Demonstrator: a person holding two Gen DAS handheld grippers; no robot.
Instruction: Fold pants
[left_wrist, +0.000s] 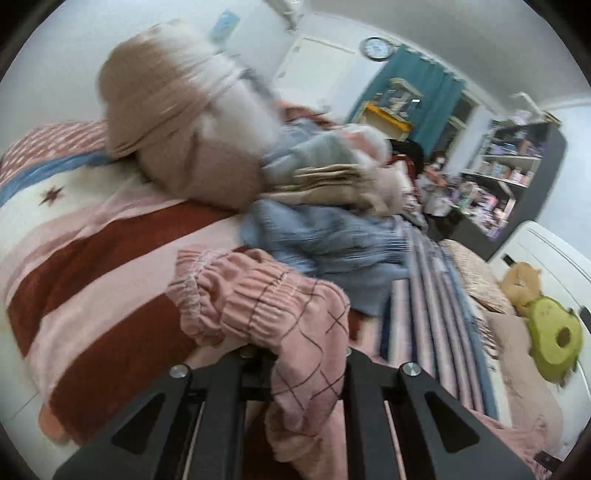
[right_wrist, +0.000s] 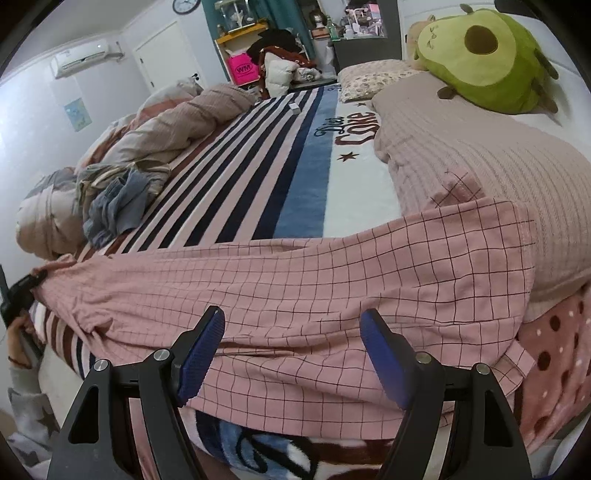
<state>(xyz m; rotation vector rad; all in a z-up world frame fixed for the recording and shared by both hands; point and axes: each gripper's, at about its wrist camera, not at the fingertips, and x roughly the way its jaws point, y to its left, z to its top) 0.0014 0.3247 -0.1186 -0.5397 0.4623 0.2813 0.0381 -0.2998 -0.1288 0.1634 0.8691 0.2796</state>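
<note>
A: Where are the pants (right_wrist: 295, 295), and what holds them?

B: I see them stretched across the near edge of the bed, on the striped blanket (right_wrist: 258, 155). My left gripper (left_wrist: 295, 354) is clamped shut on the elastic waistband (left_wrist: 236, 295); the gathered pink check cloth spills over its fingers. In the right view that same gripper (right_wrist: 22, 295) sits at the far left, at the bunched end of the pants.

A: And the right gripper (right_wrist: 291, 354)?

B: Its jaws stand wide apart, blue pads (right_wrist: 201, 354) just above the cloth near the middle of a leg, nothing between them that they press on. The hem end (right_wrist: 517, 258) lies at the right, against a ribbed beige cover (right_wrist: 480, 166).

A: Open room?

B: The striped middle of the blanket behind the pants is bare. A heap of clothes (right_wrist: 118, 195) and a rumpled duvet (right_wrist: 184, 114) crowd the left side; an avocado plush (right_wrist: 484, 55) and a pillow (right_wrist: 369, 77) lie near the right.

A: The room?

B: White walls, a clock (left_wrist: 376, 48), a teal curtain (left_wrist: 417, 81) and cluttered shelves (left_wrist: 509, 166).
</note>
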